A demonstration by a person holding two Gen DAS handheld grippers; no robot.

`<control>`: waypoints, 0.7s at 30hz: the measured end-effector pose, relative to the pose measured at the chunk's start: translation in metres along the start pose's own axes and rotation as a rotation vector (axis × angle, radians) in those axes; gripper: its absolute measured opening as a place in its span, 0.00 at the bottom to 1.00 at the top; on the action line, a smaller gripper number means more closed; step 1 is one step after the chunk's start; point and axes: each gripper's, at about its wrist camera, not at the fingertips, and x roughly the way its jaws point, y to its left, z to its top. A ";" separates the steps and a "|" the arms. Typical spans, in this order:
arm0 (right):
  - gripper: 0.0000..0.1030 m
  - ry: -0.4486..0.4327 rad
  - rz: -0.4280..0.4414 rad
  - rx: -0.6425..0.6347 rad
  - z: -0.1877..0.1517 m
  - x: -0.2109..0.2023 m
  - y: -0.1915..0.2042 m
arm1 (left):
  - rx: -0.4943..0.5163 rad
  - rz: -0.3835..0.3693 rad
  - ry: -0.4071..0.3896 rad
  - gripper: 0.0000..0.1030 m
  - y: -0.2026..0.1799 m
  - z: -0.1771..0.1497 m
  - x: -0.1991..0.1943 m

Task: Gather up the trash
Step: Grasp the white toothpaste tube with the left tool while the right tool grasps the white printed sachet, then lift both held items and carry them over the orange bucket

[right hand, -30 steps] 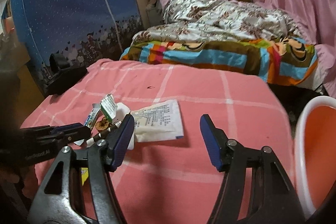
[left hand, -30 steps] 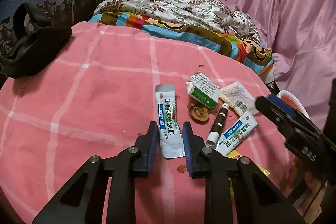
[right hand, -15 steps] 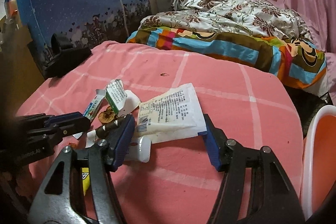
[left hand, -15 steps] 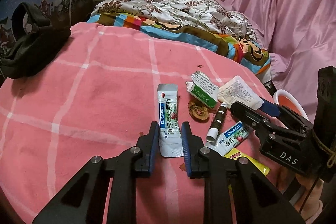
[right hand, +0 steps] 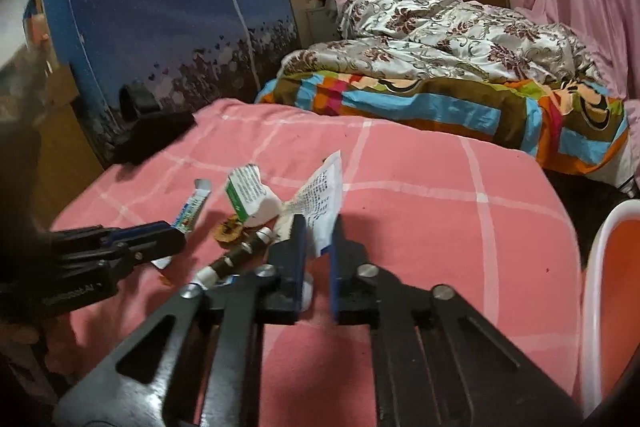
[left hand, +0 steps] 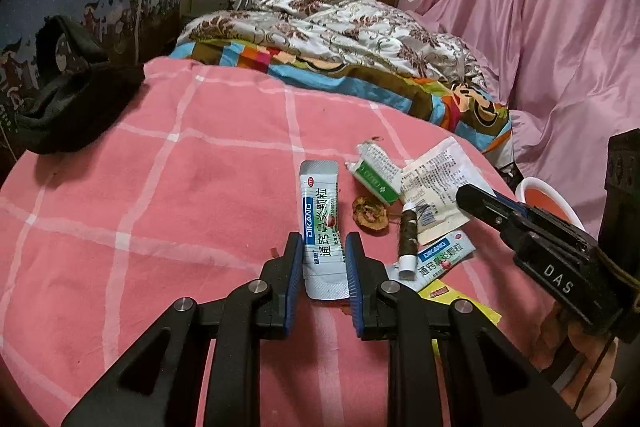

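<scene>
On the pink checked blanket (left hand: 160,211) lies a small heap of trash. My left gripper (left hand: 323,247) is shut on a white DIKANG sachet (left hand: 320,203), pinching its near end flat on the blanket. My right gripper (right hand: 318,231) is shut on a white printed paper packet (right hand: 322,195), which stands folded up between its fingers. The same right gripper (left hand: 478,203) shows in the left wrist view on the packet (left hand: 434,183). Beside them lie a green-and-white box (left hand: 374,175), a brown dried scrap (left hand: 369,215), a dark tube with a white cap (left hand: 408,243), a second sachet (left hand: 440,259) and a yellow wrapper (left hand: 464,301).
An orange bin with a white rim (right hand: 612,287) stands off the blanket's right edge. A black bag (left hand: 68,87) rests at the far left corner. A rumpled floral quilt (left hand: 340,23) lies behind, with a pink drape (left hand: 560,27) to the right. A hand (left hand: 576,347) holds the right gripper.
My right gripper moved in over the paper packet and went from wide open to shut on it, folding it upright. My left gripper stayed on the sachet.
</scene>
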 end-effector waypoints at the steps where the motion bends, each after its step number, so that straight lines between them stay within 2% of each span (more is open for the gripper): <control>1: 0.08 -0.009 0.002 0.001 -0.001 -0.002 0.001 | 0.007 0.001 -0.014 0.17 -0.002 0.000 -0.003; 11: 0.07 -0.183 -0.049 -0.045 0.000 -0.044 0.012 | 0.081 -0.006 -0.154 0.17 -0.027 -0.002 -0.029; 14: 0.07 -0.258 -0.081 -0.050 0.000 -0.062 0.009 | 0.104 -0.030 -0.205 0.17 -0.039 0.000 -0.036; 21: 0.07 -0.493 -0.162 -0.052 -0.007 -0.120 -0.002 | 0.205 -0.110 -0.369 0.17 -0.085 0.005 -0.063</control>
